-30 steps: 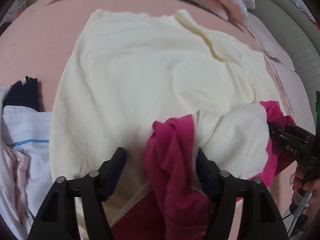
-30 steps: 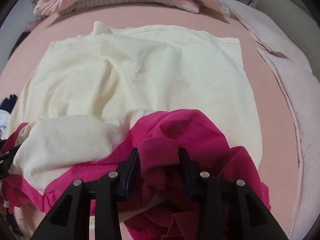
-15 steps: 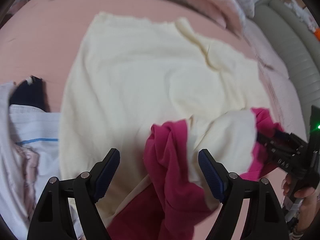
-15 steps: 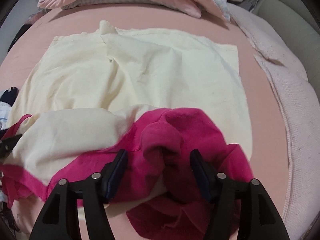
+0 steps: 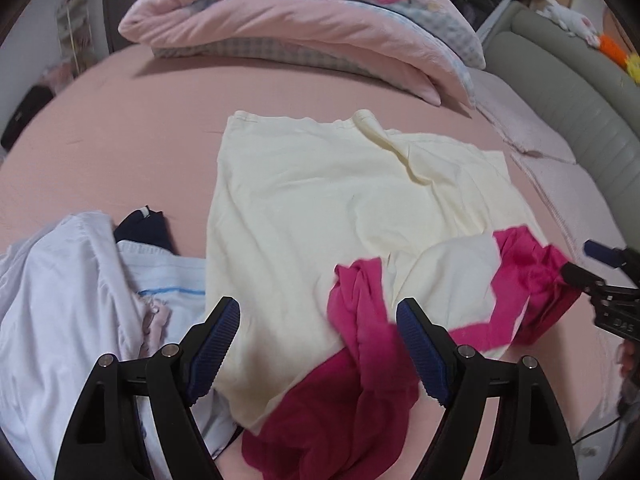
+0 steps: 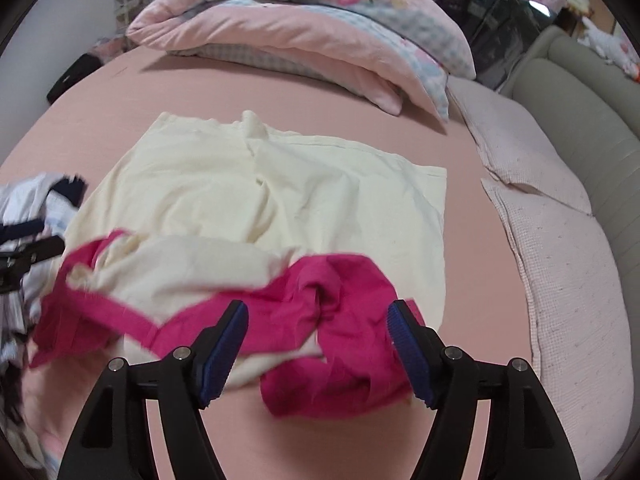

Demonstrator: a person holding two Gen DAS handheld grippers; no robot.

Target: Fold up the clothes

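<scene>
Both claws have been drawn back and spread wide since the earlier frames, so the cream and magenta garment [image 5: 320, 216] is released, lying flat ahead of the left gripper [image 5: 318, 328] and right gripper [image 6: 318, 336], bunched hem between their fingers.

Only readable mark: pale raised letters, apparently "DAS", on black body of my right gripper [image 5: 600, 268], partly cut off. No other text legible.

A folded pink duvet [image 5: 304, 20] lies on the pink bed [image 5: 120, 128] beside a grey headboard [image 5: 580, 80].
</scene>
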